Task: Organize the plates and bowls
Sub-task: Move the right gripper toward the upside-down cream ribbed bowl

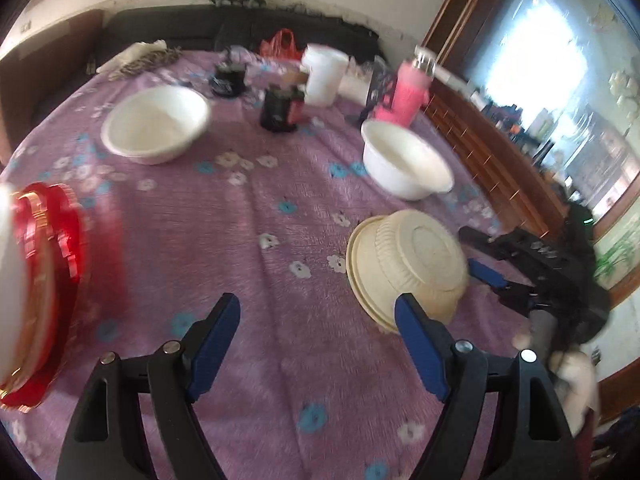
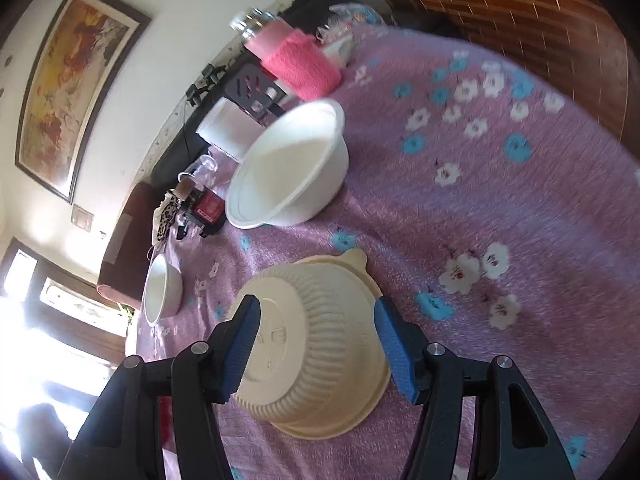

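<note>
Right tongs (image 2: 316, 350), rolled sideways, astride overturned cream bowl (image 2: 320, 360).

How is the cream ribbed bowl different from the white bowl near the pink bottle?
The cream bowl lies upside down, base showing; the white bowl sits upright, open side up. The cream bowl has ribbed walls; the white bowl's are smooth. Both rest on the purple flowered cloth.
</note>
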`<act>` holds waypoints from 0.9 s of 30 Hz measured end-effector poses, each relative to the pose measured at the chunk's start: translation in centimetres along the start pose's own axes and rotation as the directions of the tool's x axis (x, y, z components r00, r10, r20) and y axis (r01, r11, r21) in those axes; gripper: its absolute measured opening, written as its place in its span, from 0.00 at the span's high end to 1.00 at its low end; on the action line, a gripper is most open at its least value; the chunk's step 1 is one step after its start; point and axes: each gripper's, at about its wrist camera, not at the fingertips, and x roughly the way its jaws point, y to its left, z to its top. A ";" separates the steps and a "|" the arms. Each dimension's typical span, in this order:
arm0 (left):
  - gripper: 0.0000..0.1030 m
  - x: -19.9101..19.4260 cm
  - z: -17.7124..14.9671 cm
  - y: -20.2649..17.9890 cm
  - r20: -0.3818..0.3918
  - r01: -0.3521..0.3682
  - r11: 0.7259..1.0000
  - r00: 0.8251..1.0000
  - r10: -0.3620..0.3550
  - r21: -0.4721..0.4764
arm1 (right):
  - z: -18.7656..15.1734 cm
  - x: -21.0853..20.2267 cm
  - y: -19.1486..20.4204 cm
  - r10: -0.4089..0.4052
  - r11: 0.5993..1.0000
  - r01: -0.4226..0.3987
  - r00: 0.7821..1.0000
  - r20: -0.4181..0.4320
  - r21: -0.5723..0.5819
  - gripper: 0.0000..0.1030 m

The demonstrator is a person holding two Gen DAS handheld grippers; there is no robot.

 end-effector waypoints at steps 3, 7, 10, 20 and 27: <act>0.24 3.0 0.0 -0.9 -0.052 -0.101 0.993 0.993 0.104 0.053 | -0.2 0.8 0.1 0.073 0.997 -0.072 0.997 -0.040 0.017 0.37; 0.24 5.2 -0.7 -0.6 -0.113 -0.133 0.988 0.984 0.141 0.077 | -0.6 1.2 2.1 0.136 0.990 -0.139 0.987 -0.086 -0.023 0.37; 0.25 5.8 -0.9 -0.3 -0.119 -0.125 0.989 0.984 0.134 0.085 | -1.0 1.8 4.0 0.135 0.987 -0.144 0.984 -0.116 -0.067 0.35; 0.24 3.0 1.6 2.9 -0.029 0.078 0.992 0.996 -0.081 -0.096 | 0.1 2.5 2.1 0.027 0.999 -0.029 0.996 -0.084 -0.016 0.35; 0.24 5.7 2.7 4.0 -0.045 0.121 0.977 0.990 -0.131 -0.175 | -0.3 4.0 0.6 0.088 0.995 -0.079 0.986 -0.139 0.068 0.34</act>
